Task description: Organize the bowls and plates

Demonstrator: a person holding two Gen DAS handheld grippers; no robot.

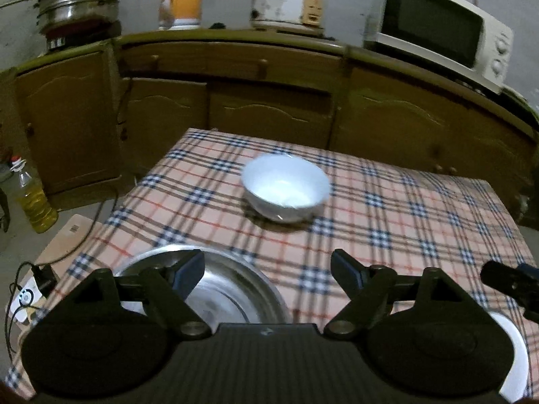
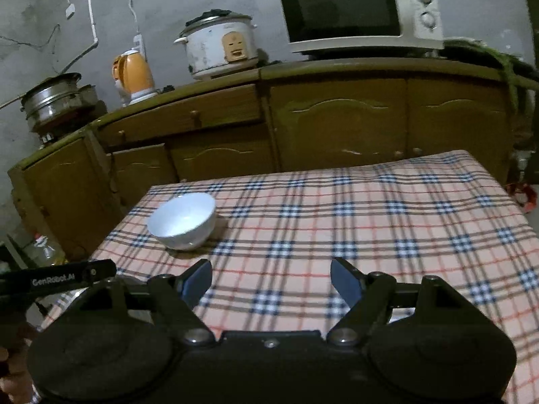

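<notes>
Early stage by the look of it: nothing gathered yet. White round ceramic bowl [image 1: 285, 191] upright on the checked pink tablecloth [image 1: 387, 208], well beyond both tools. Left gripper [image 1: 267, 274] spread wide and empty, hovering over a shallow steel basin [image 1: 229, 286] nearer than the bowl. Right gripper [image 2: 271, 281] likewise spread, empty. White plate rim [image 1: 513, 353] right of the basin. Next, probably: reach forward and straddle the bowl's rim.

one white bowl [image 1: 285, 191], one steel bowl [image 1: 215, 289], one plate [image 1: 513, 357]
</notes>
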